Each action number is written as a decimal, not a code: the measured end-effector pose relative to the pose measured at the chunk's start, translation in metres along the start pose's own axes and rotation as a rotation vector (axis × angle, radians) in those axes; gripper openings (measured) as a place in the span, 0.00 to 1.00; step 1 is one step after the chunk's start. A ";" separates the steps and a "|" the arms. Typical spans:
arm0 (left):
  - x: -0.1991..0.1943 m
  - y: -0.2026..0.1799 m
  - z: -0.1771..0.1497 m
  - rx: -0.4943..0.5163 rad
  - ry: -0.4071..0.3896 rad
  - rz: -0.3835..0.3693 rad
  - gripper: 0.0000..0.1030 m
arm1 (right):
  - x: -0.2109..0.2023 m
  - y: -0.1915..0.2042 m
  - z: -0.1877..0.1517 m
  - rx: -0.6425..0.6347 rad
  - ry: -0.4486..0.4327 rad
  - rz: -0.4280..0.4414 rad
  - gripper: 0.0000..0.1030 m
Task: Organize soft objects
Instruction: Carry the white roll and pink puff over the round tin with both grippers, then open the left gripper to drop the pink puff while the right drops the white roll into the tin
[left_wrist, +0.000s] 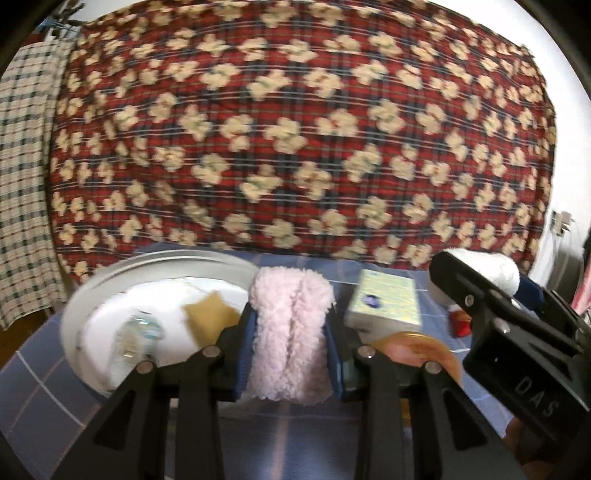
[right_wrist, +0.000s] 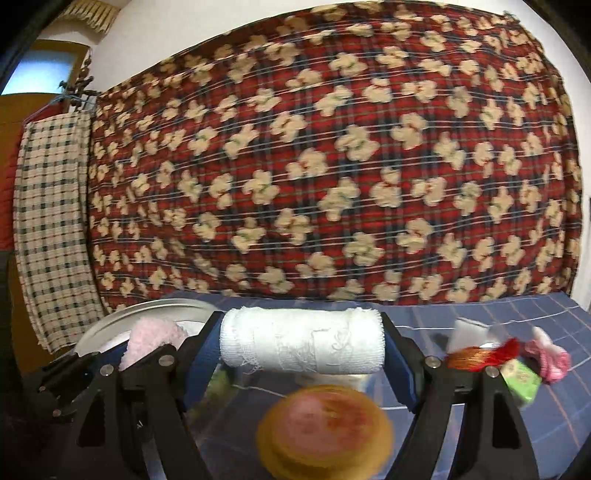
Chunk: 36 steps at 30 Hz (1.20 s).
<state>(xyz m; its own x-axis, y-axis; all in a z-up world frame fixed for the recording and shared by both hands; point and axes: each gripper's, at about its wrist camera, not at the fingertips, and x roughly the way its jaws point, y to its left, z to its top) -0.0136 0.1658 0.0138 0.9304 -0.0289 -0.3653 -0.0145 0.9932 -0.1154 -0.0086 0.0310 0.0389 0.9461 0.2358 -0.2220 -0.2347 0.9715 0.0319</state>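
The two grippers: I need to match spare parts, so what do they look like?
Both the left gripper and the right gripper are matt black plastic with angular ribbed arms, silver round screw heads and blue pads inside the fingers. The right one bears pale "DAS" lettering.

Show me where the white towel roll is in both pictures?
Left wrist: the white towel roll is far right, clamped in the right gripper.
Right wrist: the roll is bottom centre, sideways between that gripper's fingers.
Shared landmark: the red plaid blanket hangs behind in both.
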 end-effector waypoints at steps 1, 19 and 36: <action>0.000 0.008 0.001 -0.006 -0.004 0.020 0.32 | 0.004 0.007 0.000 0.001 0.003 0.011 0.78; 0.016 0.119 0.019 -0.111 -0.009 0.234 0.32 | 0.090 0.089 0.012 0.026 0.066 0.123 0.78; 0.067 0.146 0.018 -0.120 0.100 0.343 0.32 | 0.184 0.111 0.010 0.039 0.324 0.218 0.78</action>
<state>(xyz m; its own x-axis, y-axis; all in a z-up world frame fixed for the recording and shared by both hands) 0.0537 0.3112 -0.0107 0.8239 0.2868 -0.4888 -0.3675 0.9270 -0.0754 0.1417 0.1829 0.0115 0.7540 0.4242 -0.5015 -0.4083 0.9008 0.1479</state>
